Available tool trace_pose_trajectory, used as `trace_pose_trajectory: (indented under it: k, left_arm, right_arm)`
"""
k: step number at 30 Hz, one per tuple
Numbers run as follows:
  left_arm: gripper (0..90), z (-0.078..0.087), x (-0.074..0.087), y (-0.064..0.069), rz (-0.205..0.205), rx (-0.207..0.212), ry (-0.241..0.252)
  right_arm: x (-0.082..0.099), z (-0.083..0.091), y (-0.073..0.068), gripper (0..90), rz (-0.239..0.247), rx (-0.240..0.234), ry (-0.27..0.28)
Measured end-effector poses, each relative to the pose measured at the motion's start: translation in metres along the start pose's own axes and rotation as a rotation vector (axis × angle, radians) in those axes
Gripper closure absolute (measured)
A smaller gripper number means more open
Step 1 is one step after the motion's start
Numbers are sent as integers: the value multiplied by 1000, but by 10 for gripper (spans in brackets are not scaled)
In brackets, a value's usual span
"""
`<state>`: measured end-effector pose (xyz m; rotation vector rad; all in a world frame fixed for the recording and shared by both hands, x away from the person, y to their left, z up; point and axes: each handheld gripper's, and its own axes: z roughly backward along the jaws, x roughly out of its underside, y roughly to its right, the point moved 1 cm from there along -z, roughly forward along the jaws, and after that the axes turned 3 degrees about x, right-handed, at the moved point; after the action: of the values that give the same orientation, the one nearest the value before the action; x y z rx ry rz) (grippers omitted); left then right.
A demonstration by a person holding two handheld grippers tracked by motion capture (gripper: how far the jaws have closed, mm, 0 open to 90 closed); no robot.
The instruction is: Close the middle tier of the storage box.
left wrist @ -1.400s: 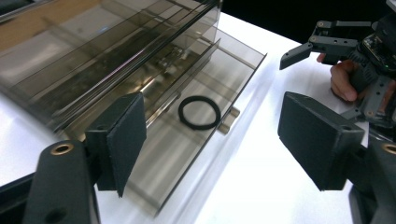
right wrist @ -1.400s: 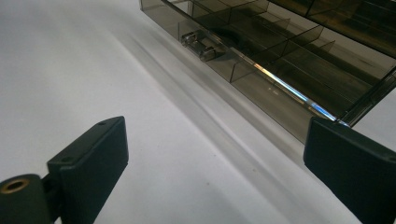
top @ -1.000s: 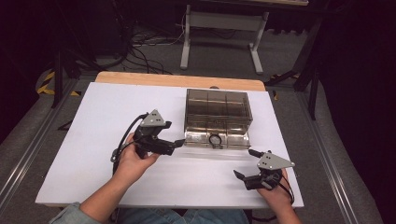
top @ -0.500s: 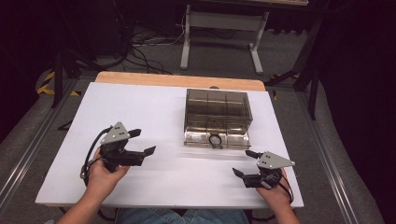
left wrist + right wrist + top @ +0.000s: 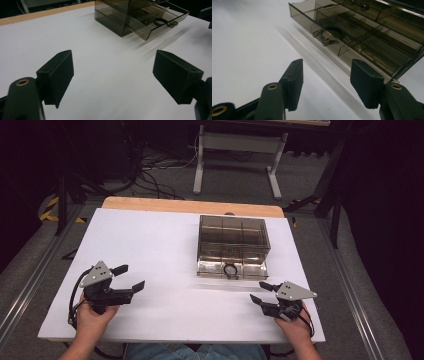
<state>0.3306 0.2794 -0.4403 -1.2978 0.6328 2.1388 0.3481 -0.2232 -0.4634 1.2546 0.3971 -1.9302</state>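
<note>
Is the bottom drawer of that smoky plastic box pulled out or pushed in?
Pulled out. The bottom drawer juts forward past the front of the box, and the right gripper view looks down into its divided compartments and the black ring inside.

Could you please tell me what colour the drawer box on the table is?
The drawer box is smoky, see-through brown, clearest in the right gripper view.

Dark room, grey floor (image 5: 310, 180), cables (image 5: 150, 167), white metal stand (image 5: 240, 150) behind.

Smoked-plastic drawer box (image 5: 372, 37): far side cut off by right gripper view's top and right edges. Black ring (image 5: 230, 270) in its open drawer: too small to identify. Person's forearms: cropped at bottom edge.
</note>
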Motion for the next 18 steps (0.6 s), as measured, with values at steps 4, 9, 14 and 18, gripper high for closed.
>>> trace_pose_trajectory:
  k: [4, 9, 14, 18]
  left_arm:
    - [178, -2, 2, -2, -9, -15, -11]
    - [178, -3, 5, -4, -4, -36, -14]
    - [178, -2, 5, -4, -14, -61, -12]
    - [178, -3, 6, -4, -22, -63, -15]
  right_arm:
    - [-2, -1, 0, 544, 5, 8, -14]
    - [-5, -4, 0, 689, 12, 35, -47]
    - [-11, -9, 2, 900, 6, 47, -86]
    - [-16, -16, 1, 900, 18, 57, -130]
